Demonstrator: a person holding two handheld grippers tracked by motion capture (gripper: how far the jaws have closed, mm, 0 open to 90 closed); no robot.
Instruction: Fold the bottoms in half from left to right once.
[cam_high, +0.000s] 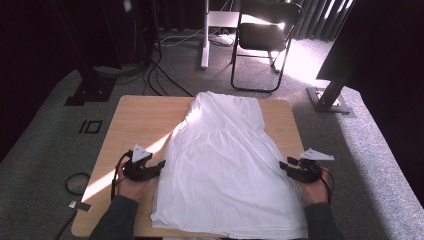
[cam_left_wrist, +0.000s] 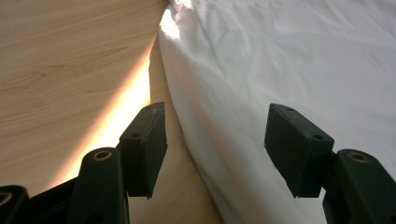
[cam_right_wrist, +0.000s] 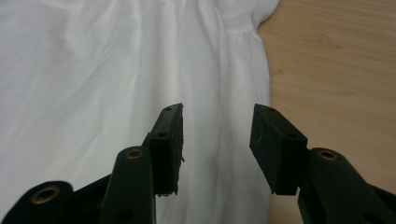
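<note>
Flanking the white cotton dress (cam_high: 225, 165) spread on the wooden table (cam_high: 140, 120), both grippers, left (cam_high: 159, 165) and right (cam_high: 283, 165), are held open and empty; each side hem should be pinched evenly, near the table's front edge.

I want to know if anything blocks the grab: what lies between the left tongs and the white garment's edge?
Nothing but bare wooden table. In the left gripper view the open left tongs straddle the edge of the white garment.

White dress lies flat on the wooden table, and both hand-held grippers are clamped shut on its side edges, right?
Not clamped: the left hand-held gripper and right hand-held gripper are open, as each gripper view shows. The white dress does lie flat on the wooden table.
</note>
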